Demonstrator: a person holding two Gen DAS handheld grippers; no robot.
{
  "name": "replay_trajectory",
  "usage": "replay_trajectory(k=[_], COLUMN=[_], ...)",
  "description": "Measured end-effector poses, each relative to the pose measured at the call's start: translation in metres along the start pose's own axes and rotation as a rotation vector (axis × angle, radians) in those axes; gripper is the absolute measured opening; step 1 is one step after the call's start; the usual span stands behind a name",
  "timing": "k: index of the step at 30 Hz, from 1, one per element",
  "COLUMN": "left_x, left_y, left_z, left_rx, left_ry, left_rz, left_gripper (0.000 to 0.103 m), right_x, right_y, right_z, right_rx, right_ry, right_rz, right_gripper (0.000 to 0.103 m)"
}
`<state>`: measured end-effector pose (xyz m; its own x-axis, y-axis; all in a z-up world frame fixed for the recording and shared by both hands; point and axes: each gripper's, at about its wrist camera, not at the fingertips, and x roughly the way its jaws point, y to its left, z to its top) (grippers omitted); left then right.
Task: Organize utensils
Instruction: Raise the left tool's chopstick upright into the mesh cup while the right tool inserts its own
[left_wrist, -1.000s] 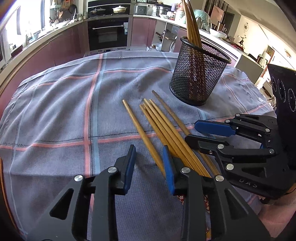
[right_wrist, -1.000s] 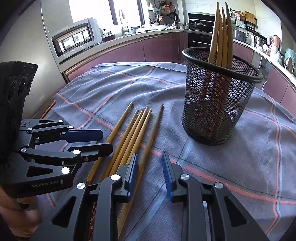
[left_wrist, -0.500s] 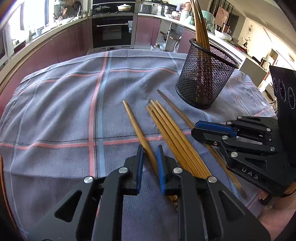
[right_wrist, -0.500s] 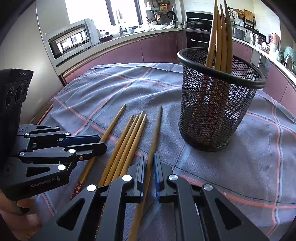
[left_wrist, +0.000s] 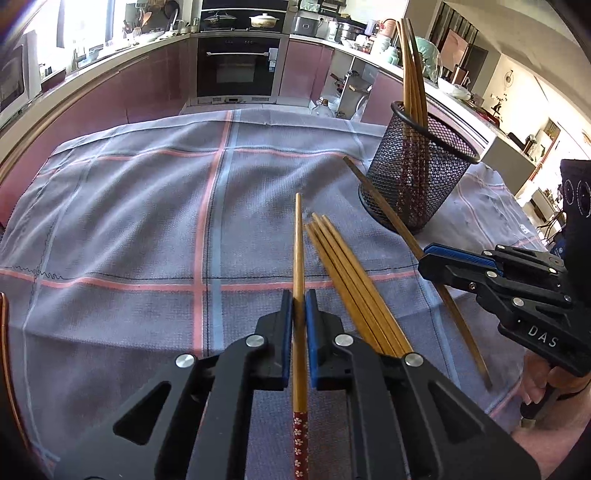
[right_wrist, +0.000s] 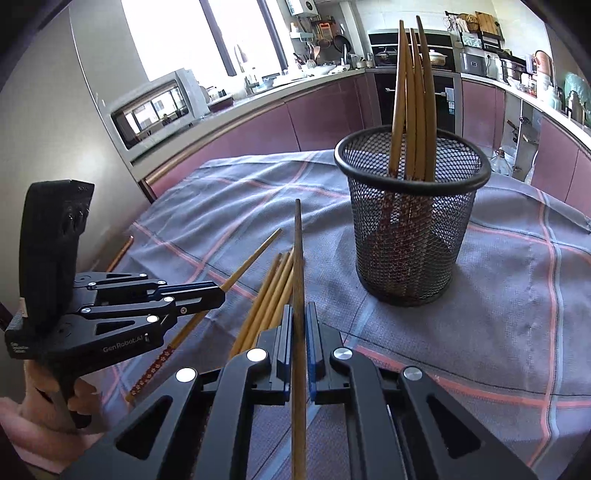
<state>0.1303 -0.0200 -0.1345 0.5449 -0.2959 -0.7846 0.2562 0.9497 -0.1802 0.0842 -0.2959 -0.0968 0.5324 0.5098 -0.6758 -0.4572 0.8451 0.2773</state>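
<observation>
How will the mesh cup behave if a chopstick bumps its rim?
The mesh cup looks light, so it would probably slide on the cloth. The tall chopsticks leaning inside may make it top-heavy and apt to tip.

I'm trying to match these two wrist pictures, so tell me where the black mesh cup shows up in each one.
Left wrist view: the black mesh cup stands upper right, on the far side of the checked cloth, chopsticks upright in it.
Right wrist view: the same cup sits just right of centre, much larger.
Shared landmark: the built-in oven behind the table, top centre in the left view, upper right behind the upright chopsticks in the right view.
</observation>
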Motion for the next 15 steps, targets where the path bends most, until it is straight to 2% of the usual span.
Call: replay_trajectory(k=[7,15], left_x=[-0.026,-0.059], left_y=[0.001,-0.009], left_z=[0.006,0.016], left_rx=[-0.022,0.004], left_ry=[-0.055,-0.127], left_rz=[-0.107,-0.202], left_gripper=[0.008,0.008], right_x=[-0.018,-0.045], right_y=[-0.004,-0.005], right_z=[0.003,0.010], right_rx=[0.023,0.022], right_ry=[-0.038,-0.121], right_rz=[0.045,0.074], right_gripper=[0.005,0.005])
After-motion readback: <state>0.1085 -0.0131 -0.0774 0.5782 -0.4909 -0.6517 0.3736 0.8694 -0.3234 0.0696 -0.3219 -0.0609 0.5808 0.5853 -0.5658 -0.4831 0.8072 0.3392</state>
